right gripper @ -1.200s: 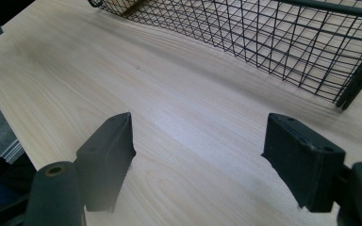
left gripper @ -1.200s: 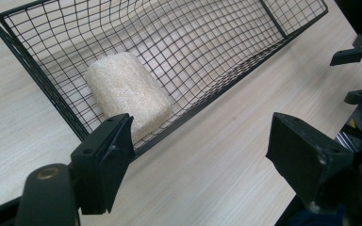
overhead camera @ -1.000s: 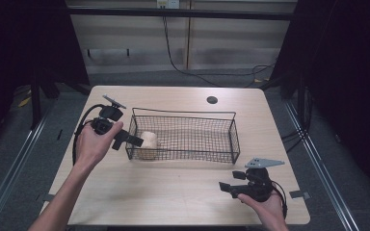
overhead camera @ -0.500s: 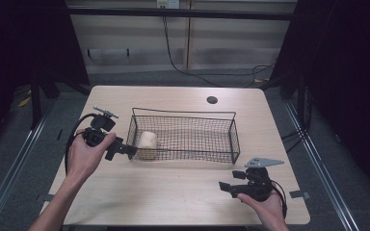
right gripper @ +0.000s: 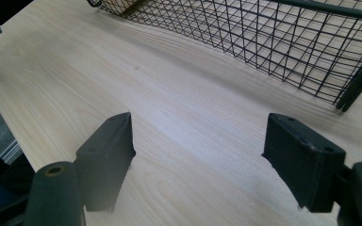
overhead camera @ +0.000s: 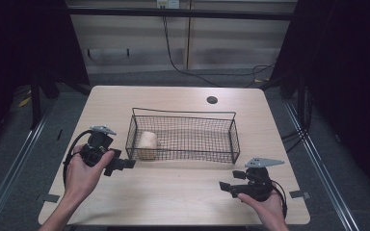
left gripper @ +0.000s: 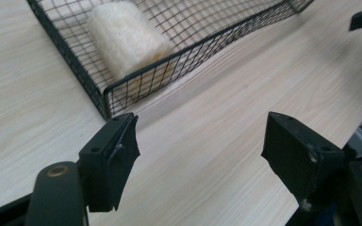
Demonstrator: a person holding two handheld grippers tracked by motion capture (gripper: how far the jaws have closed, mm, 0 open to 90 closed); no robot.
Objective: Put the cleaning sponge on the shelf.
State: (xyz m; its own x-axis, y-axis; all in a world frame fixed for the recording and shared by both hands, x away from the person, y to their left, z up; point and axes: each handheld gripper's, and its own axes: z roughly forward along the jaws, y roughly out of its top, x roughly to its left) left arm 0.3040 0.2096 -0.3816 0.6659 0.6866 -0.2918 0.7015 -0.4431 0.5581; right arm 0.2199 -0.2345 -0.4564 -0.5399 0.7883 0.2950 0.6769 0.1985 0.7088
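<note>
We see a light wooden bench [overhead camera: 183, 192] with a black wire basket [overhead camera: 185, 155] sitting near its middle, long side running across. Inside the basket, at its left end, lies a pale cream roll [overhead camera: 148, 143] with a fibrous texture, maybe a loofah or sponge roll, on its side against the left wall. The left gripper view shows the same roll [left gripper: 125, 40] tucked into the basket's near-left corner [left gripper: 104, 92], touching the mesh.

The left gripper [overhead camera: 125, 164] is held in the person's left hand [overhead camera: 83, 171] just off the basket's front-left corner, over bare bench, tips pointing toward that corner. Its jaws are spread wide with nothing between them; the left gripper view [left gripper: 200, 150] shows only wood grain in the gap. A black cable [overhead camera: 70, 156] loops off its back toward the bench's left edge.

The right gripper [overhead camera: 227, 186] sits in the right hand [overhead camera: 265, 207] near the bench's front-right corner, well apart from the basket, with the grey three-cornered plate [overhead camera: 264, 162] on top. Its jaws are also spread wide and empty, pointing left across the bench; in the right gripper view [right gripper: 198, 146] the basket's mesh wall [right gripper: 283, 42] lies ahead.

A small dark round hole [overhead camera: 212, 100] marks the bench near the back edge, right of centre. Bits of grey tape [overhead camera: 299, 194] sit at the front corners.
</note>
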